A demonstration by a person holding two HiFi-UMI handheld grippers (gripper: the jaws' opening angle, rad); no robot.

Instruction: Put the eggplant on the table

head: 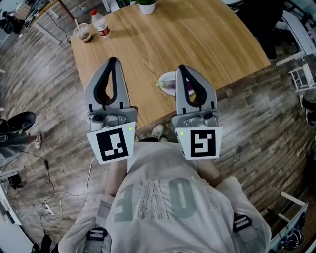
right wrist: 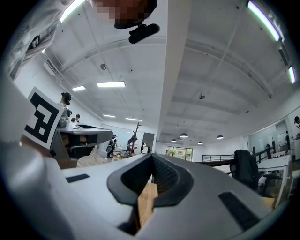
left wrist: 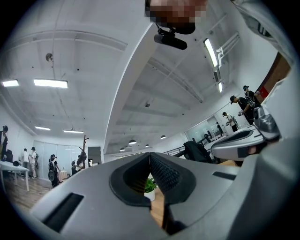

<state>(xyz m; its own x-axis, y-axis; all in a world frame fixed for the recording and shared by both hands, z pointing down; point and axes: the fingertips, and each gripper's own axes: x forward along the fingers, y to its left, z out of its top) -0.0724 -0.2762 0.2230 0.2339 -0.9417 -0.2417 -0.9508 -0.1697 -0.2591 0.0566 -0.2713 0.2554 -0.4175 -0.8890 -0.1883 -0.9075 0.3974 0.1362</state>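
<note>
A purple eggplant lies on a white plate near the front edge of the wooden table. My right gripper is held above that plate, partly hiding it, jaws shut with nothing between them. My left gripper hangs over the table to the left, also shut and empty. In the left gripper view the left gripper has its tips together, and past them shows a potted plant. In the right gripper view the right gripper shows closed tips and a strip of the table.
A plastic bottle and a lidded cup with a straw stand at the table's far left corner. A white plant pot sits at the far edge. Cables lie on the floor to the left, and white furniture stands right.
</note>
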